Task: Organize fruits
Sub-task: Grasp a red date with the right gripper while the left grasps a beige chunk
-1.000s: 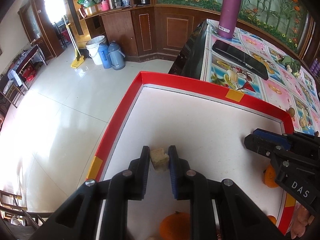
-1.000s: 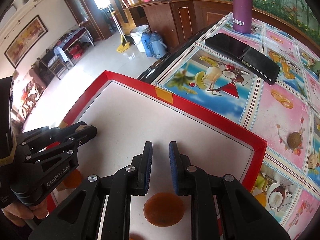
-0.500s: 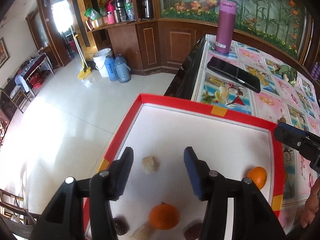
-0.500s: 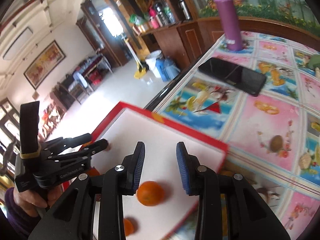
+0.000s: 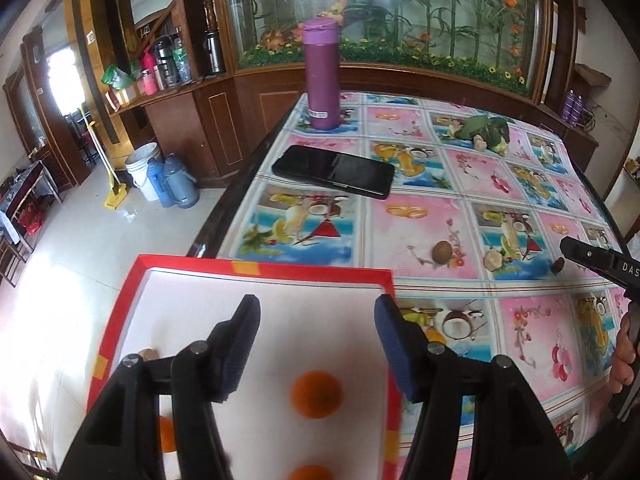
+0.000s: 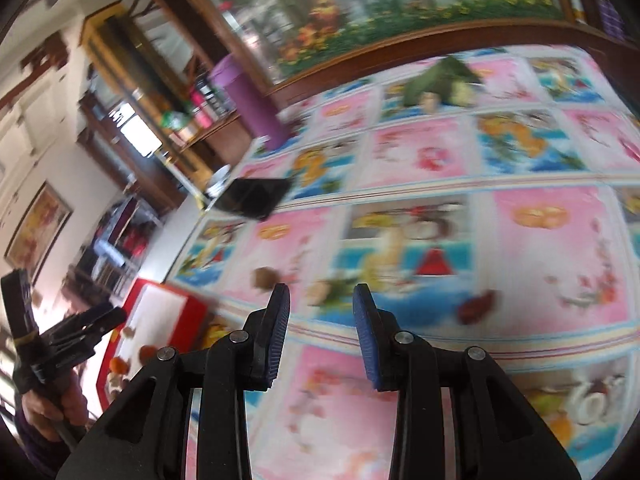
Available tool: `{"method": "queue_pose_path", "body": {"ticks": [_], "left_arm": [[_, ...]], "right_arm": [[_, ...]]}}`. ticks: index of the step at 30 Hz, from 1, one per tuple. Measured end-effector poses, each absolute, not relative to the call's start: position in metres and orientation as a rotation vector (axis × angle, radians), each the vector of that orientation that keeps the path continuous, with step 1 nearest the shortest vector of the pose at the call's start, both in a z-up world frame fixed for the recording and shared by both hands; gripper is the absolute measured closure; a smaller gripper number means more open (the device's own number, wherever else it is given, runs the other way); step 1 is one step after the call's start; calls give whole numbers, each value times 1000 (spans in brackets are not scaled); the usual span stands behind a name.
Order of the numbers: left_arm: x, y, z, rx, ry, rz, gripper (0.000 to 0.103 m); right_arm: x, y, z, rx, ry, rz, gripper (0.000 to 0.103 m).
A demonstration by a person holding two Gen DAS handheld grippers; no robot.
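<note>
A red-rimmed white tray [image 5: 264, 269] lies at the table's near left corner. In it are an orange [image 5: 316, 394], two more oranges at the bottom edge, and a pale brown lump [image 5: 149, 354] at its left. My left gripper [image 5: 316, 340] is open and empty above the tray. A small brown fruit [image 5: 442, 251], a pale one [image 5: 494, 258] and a dark one [image 5: 558, 266] lie on the tablecloth. My right gripper [image 6: 320, 320] is open and empty over the cloth, right of the tray [image 6: 160, 312]; its view is blurred.
A black phone [image 5: 334, 170] and a purple flask [image 5: 322, 76] stand on the flowered tablecloth beyond the tray. Green leaves [image 5: 486, 132] lie at the far right. The table's left edge drops to a tiled floor with buckets [image 5: 160, 176].
My left gripper let go of the pale lump in the tray, opened wide and pulled back and right. My right gripper opened and swung right, off the tray and over the tablecloth.
</note>
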State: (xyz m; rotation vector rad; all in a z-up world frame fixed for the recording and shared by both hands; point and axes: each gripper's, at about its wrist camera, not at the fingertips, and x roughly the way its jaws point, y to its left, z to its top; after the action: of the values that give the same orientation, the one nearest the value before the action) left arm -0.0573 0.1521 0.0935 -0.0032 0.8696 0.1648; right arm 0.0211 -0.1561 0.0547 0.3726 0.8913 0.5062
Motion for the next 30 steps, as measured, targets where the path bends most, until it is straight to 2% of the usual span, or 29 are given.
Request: {"method": "queue_pose_path", "body": {"ticks": [6, 17, 19, 21, 25, 30], "left_arm": [[-49, 108, 92, 30, 872, 96, 41], [-29, 55, 77, 76, 882, 26, 41], [-25, 49, 73, 80, 887, 17, 41], [-20, 43, 69, 82, 893, 8, 41], [-8, 29, 61, 88, 905, -16, 41], [12, 8, 45, 98, 929, -33, 41]], "right_arm": [[25, -195, 33, 398, 940, 410, 71], [32, -175, 17, 276, 954, 323, 72], [32, -171, 16, 224, 941, 289, 81], [32, -167, 16, 169, 925, 271, 84], [32, -160, 15, 80, 896, 243, 86], [33, -171, 15, 126, 895, 242, 86]]}}
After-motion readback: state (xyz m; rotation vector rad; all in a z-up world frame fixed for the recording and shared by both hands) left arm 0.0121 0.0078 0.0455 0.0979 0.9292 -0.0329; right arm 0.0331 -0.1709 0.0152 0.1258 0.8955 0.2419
